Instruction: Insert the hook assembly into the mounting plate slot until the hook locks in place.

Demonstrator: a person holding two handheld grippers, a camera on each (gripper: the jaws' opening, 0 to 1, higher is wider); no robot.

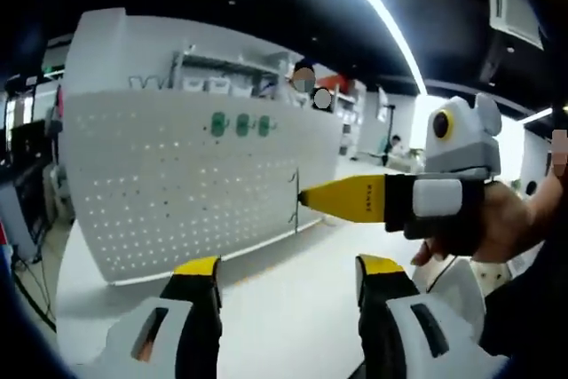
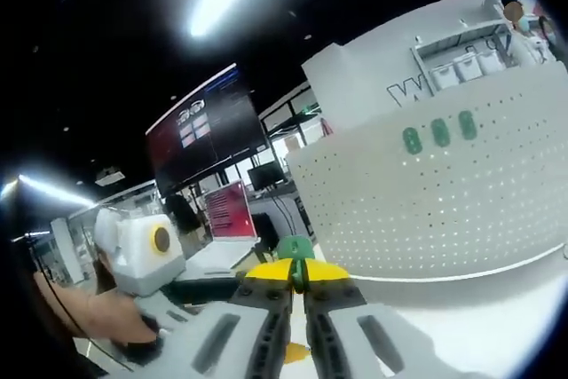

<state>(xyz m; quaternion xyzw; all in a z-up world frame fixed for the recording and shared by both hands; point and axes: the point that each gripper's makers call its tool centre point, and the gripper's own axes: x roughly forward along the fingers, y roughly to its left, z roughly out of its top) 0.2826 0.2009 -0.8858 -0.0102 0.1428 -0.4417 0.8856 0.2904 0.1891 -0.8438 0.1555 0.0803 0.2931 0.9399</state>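
Right tongs (image 2: pixel 297 283) closed on green hook (image 2: pixel 295 248); pegboard (image 2: pixel 444 210) behind.

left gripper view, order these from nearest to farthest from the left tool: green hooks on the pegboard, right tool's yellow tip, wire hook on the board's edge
1. Right tool, yellow tip, just above right.
2. Wire hook, at the pegboard's right edge, about touching that tip; nearly tied.
3. Green hooks, high on the board.

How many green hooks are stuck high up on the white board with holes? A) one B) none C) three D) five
C, three green hooks sit side by side near the top of the white pegboard, seen in both gripper views.
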